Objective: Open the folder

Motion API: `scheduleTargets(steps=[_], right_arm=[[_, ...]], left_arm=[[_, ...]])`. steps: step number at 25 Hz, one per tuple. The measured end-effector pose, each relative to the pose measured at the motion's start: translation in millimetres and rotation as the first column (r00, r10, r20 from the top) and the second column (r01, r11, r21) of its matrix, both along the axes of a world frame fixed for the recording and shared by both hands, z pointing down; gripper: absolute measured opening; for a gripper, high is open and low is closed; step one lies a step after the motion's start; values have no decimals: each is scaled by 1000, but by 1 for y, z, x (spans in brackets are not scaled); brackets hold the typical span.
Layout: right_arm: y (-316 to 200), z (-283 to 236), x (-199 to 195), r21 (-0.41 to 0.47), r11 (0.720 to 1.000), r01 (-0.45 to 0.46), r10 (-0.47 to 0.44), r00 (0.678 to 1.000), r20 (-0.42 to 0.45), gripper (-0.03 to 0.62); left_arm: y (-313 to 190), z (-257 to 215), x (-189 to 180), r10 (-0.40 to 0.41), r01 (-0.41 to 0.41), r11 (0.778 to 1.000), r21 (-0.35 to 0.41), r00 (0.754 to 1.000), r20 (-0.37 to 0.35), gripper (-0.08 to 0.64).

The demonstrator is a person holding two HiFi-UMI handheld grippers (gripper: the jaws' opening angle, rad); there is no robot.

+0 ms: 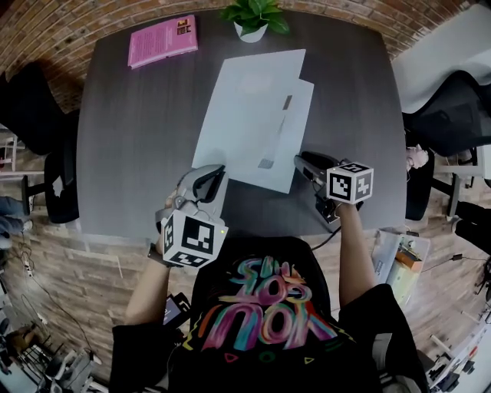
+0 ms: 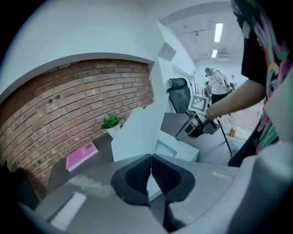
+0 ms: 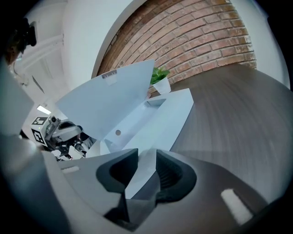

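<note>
A white folder (image 1: 253, 115) lies on the dark grey table (image 1: 138, 146). Its cover (image 2: 137, 128) stands raised off the base (image 2: 170, 148). A metal clip (image 1: 276, 138) shows on the inside. My left gripper (image 1: 219, 173) is at the folder's near left corner and is shut on the cover's edge (image 2: 151, 157). The thin sheet runs up from between its pads. My right gripper (image 1: 301, 160) is at the folder's near right edge. Its jaws stand apart (image 3: 146, 157) with the base's corner (image 3: 160, 119) showing in the gap, and the lifted cover (image 3: 105, 105) is beyond it.
A pink book (image 1: 163, 40) lies at the table's far left corner. A small potted plant (image 1: 253, 19) stands at the far edge, just behind the folder. Black chairs stand to the left (image 1: 31, 100) and right (image 1: 453, 115). A brick wall backs the table.
</note>
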State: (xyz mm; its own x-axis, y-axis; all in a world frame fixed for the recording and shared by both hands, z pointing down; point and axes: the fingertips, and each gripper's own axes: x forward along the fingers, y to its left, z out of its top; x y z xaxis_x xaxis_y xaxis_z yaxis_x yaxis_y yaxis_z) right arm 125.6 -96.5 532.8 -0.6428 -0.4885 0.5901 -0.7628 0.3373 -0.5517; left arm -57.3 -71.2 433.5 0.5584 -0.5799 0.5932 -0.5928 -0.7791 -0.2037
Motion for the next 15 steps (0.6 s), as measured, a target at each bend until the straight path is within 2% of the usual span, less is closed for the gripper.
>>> scheduleTargets(steps=[3, 7, 11, 15], right_arm=[[2, 0, 3, -2, 1000, 2, -2, 1000, -7, 127], [0, -3, 2, 4, 1000, -20, 21, 999, -31, 111], [-12, -5, -2, 26, 997, -77, 78, 995, -57, 97], [-17, -5, -11, 20, 996, -84, 85, 996, -39, 160]], left_arm=[[-4, -17, -9, -58, 54, 998, -42, 993, -101, 5], [2, -26, -23, -138, 115, 985, -126, 970, -201, 5], [9, -29, -33, -225, 167, 964, -208, 927, -300, 5], [11, -36, -41, -272, 194, 952, -237, 890, -365, 6]])
